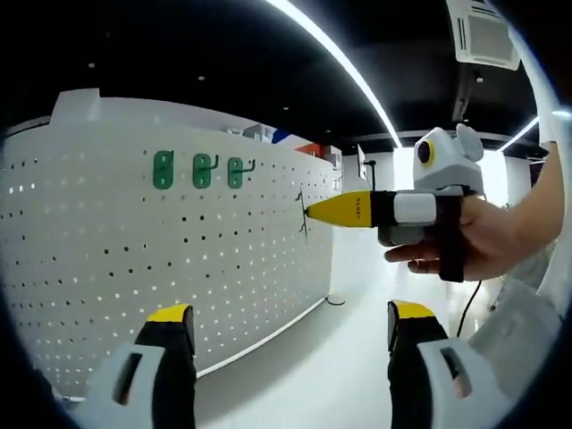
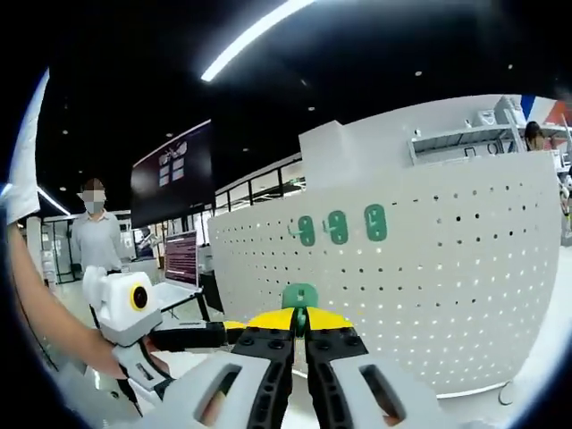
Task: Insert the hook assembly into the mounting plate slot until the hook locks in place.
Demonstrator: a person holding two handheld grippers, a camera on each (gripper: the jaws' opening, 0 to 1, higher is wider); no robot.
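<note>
We see bright strip lights [image 1: 344, 63] on a dark ceiling; pegboard [image 1: 134, 232] evenly lit, sharp (edges bowed by fisheye), shadows soft.

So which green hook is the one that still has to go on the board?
Look at the big white board full of little holes. Three green hooks already hang in a row near its top. The one you want is lower down and not on the board: a green hook pinched in the yellow tips of the right gripper.
</note>
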